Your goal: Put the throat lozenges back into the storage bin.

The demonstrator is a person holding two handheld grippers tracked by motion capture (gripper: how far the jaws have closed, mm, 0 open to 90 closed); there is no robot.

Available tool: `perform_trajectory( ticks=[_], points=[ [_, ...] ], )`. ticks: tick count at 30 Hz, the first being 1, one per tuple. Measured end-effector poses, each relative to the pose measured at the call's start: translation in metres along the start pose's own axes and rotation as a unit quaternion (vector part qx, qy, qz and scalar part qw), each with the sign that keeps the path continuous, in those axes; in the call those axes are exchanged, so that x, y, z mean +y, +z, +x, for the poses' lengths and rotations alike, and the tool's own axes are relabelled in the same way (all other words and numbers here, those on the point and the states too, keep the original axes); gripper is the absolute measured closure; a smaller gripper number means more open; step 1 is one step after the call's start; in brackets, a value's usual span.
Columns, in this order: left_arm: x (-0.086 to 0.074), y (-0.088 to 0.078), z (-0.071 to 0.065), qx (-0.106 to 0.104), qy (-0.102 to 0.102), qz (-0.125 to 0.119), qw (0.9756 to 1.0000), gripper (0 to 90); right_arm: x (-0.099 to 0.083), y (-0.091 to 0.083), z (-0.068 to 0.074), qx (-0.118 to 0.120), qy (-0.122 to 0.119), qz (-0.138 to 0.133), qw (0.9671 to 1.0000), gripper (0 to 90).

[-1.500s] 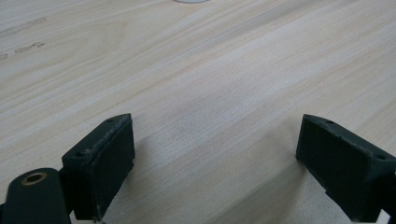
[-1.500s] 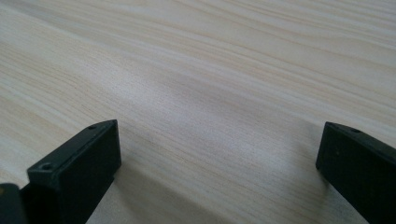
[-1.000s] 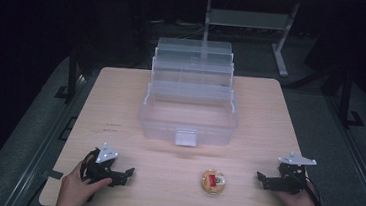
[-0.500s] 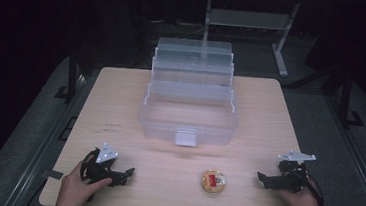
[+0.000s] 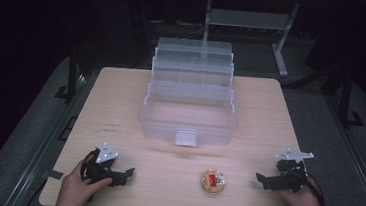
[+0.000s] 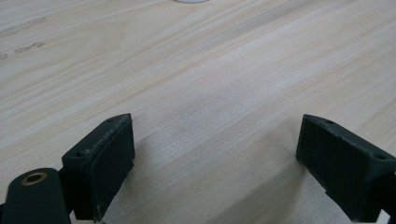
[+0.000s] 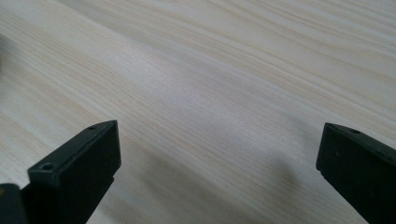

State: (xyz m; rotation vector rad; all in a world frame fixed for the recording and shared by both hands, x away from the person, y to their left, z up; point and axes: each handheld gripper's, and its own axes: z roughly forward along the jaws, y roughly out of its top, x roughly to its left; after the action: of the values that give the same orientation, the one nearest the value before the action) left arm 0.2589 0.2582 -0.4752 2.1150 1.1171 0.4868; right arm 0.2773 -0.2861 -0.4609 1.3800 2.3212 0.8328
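On the pale wooden surface (image 5: 260, 110) a small round container with a clear lid and red-and-yellow contents (image 5: 213, 181) lies near the near edge, a little right of the middle. It rests flat and alone, with nothing touching it.

The left tongs (image 5: 127, 171) rest low on the surface near the near left corner, held by the person's left hand (image 5: 75, 190), pointing rightwards toward the round container but well apart from it. In the left gripper view the two black jaws stand wide apart with bare wood grain between them, and nothing is held.

The right tongs (image 5: 260, 180) sit near the near right corner in the person's right hand (image 5: 302, 204), pointing leftwards at the round container, nearer to it than the left tongs but not touching. The right gripper view shows its jaws spread wide as well, over bare wood, holding nothing.

A large clear plastic stepped organiser box (image 5: 190, 101) stands in the middle of the surface, reaching toward the far edge. Its lowest tray faces the near edge and has a small latch (image 5: 186, 137) at the front. The round container lies in front of this box, apart from it, between the two tongs.
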Motion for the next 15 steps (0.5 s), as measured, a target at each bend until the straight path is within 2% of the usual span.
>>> perform_trajectory(
  ticks=[15],
  points=[
    [0.0,0.0,0.0,0.0,0.0,0.0,1.0,10.6,0.013,-0.007,0.006,0.01,-0.016,0.006,0.9998,0.0]
  ],
)
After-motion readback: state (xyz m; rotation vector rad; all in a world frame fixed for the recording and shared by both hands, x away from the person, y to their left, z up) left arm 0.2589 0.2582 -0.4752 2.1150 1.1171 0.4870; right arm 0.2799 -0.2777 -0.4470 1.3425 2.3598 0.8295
